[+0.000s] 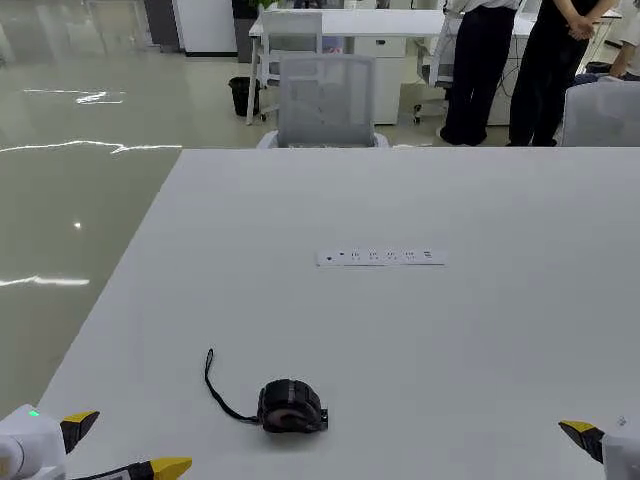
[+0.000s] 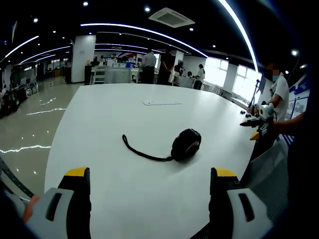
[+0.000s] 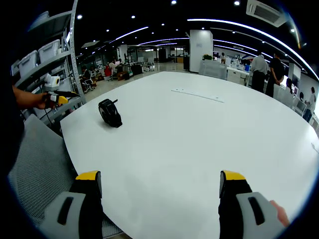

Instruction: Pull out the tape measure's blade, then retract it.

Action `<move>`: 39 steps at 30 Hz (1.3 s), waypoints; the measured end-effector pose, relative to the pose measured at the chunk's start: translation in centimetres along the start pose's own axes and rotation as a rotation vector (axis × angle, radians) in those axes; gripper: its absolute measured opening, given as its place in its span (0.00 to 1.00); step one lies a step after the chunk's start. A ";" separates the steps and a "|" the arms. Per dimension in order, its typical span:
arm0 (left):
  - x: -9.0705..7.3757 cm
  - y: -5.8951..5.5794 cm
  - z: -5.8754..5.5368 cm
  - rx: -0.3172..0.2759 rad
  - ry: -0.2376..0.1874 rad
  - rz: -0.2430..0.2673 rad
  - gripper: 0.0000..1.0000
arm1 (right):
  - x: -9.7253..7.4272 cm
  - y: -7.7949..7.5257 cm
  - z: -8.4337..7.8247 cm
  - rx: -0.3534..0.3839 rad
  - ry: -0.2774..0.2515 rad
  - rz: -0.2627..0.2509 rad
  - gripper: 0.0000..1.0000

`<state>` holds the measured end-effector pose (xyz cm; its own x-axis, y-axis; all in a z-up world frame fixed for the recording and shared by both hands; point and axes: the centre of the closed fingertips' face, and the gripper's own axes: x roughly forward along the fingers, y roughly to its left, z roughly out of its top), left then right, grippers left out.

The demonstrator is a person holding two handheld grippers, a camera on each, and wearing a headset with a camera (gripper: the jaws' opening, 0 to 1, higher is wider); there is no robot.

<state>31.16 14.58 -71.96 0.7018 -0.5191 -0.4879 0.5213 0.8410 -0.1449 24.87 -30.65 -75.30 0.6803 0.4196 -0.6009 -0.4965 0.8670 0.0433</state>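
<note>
Left tool (image 2: 150, 173) and right tool (image 3: 162, 175) both gaping, I am eyeing the tape measure (image 1: 291, 407), lower centre: rigid, likely slick, best pinched across its flat sides.

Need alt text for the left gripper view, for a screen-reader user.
A black rounded tape measure lies on a white tabletop, no blade pulled out, its thin black wrist cord trailing to the view's left. The left gripper is open and apart from it, its two yellow-tipped grey jaws rising from the bottom of the view.
</note>
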 end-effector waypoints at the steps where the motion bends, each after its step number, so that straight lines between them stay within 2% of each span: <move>1: 0.0 0.0 0.0 -0.003 -0.001 -0.002 0.99 | 0.0 -0.1 0.0 0.000 -0.001 -0.001 1.00; 39: -0.1 -0.3 -0.1 -0.005 0.000 -0.001 0.99 | -0.1 0.0 -0.4 0.015 -0.005 0.006 1.00</move>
<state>30.91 14.35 -71.96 0.7012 -0.5201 -0.4877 0.5199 0.8411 -0.1495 24.60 -30.82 -75.59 0.6801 0.4265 -0.5962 -0.4928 0.8682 0.0590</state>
